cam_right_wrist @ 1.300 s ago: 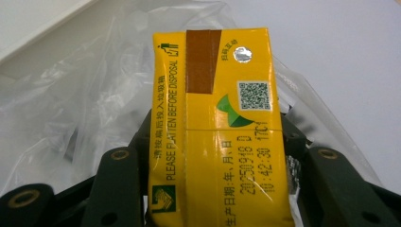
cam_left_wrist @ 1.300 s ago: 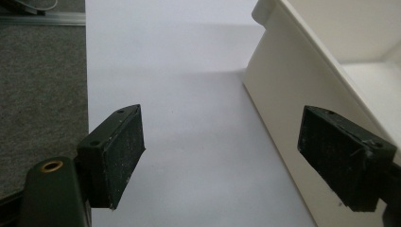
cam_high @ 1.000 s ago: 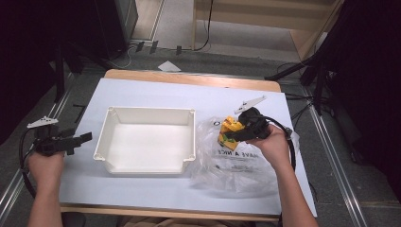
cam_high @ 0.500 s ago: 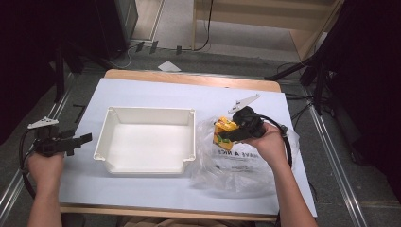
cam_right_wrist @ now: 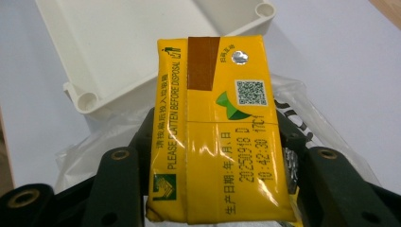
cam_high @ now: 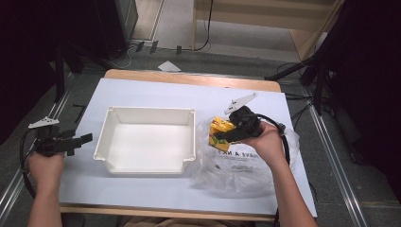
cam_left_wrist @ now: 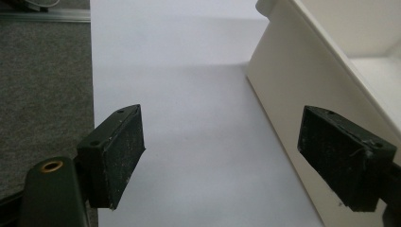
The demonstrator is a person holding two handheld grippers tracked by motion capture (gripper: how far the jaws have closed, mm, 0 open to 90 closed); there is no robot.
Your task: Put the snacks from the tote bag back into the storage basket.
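The right tongs [cam_right_wrist: 215, 179] grip a glossy yellow drink carton [cam_right_wrist: 215, 132] by its sides, above a crinkled clear plastic bag [cam_high: 246, 163]. Beside it sits a white plastic tray [cam_high: 146, 142]. The left tongs [cam_left_wrist: 236, 161] gape empty over the white worktop [cam_left_wrist: 189, 94]. The slick carton could slip, or drag the bag.

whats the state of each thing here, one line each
yellow carton: clamped in the right tongs, lifted over the bag
plastic bag: crumpled, lying flat on the table
white tray: upright, empty
left tongs: open, holding nothing, beside the tray
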